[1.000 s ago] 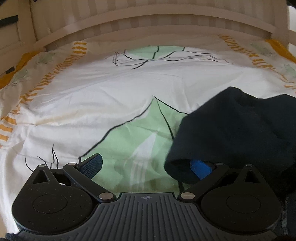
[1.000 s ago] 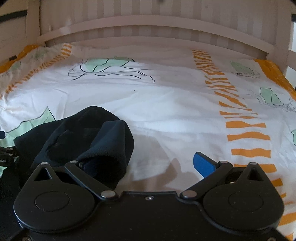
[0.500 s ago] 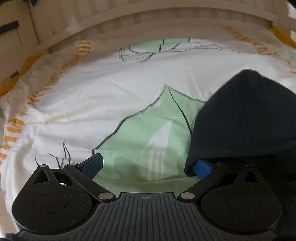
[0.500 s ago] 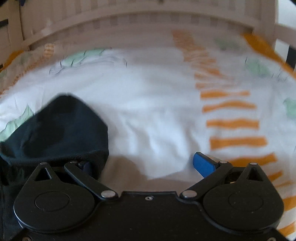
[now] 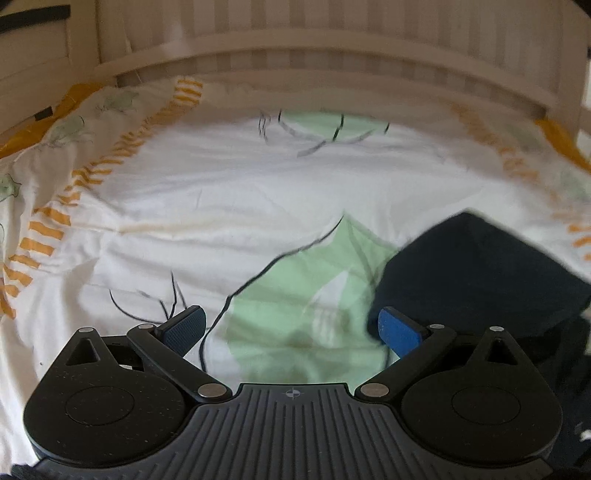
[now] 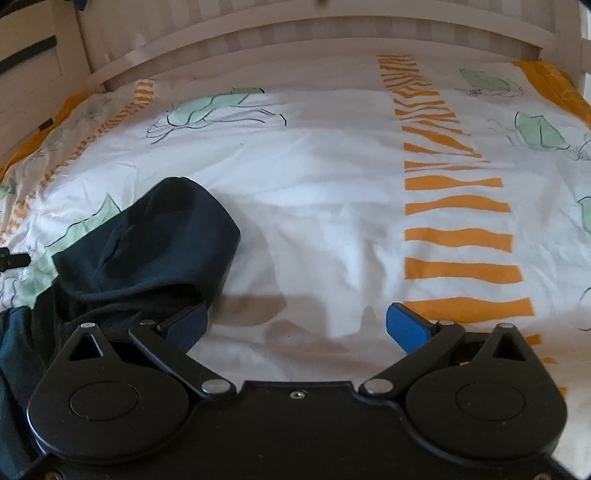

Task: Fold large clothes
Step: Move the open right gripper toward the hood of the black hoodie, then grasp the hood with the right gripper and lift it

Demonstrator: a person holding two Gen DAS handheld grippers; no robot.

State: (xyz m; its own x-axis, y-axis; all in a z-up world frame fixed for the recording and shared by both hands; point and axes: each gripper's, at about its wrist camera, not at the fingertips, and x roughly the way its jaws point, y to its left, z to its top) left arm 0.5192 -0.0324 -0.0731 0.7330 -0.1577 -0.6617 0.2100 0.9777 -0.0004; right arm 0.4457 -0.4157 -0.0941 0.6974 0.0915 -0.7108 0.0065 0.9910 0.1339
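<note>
A dark navy garment lies bunched on the bed at the right of the left wrist view, and at the left of the right wrist view. My left gripper is open and empty, with its right pad beside the garment's edge. My right gripper is open and empty, with its left pad just in front of the garment's lower edge. The garment's near part runs out of both views behind the gripper bodies.
The bed cover is white with green leaf prints and orange stripes. A white slatted headboard runs across the back. The left gripper's tip shows at the left edge of the right wrist view.
Both grippers have pulled back a little from the garment, which now lies clear of their pads. The garment's raised fold has settled lower on the bed.
</note>
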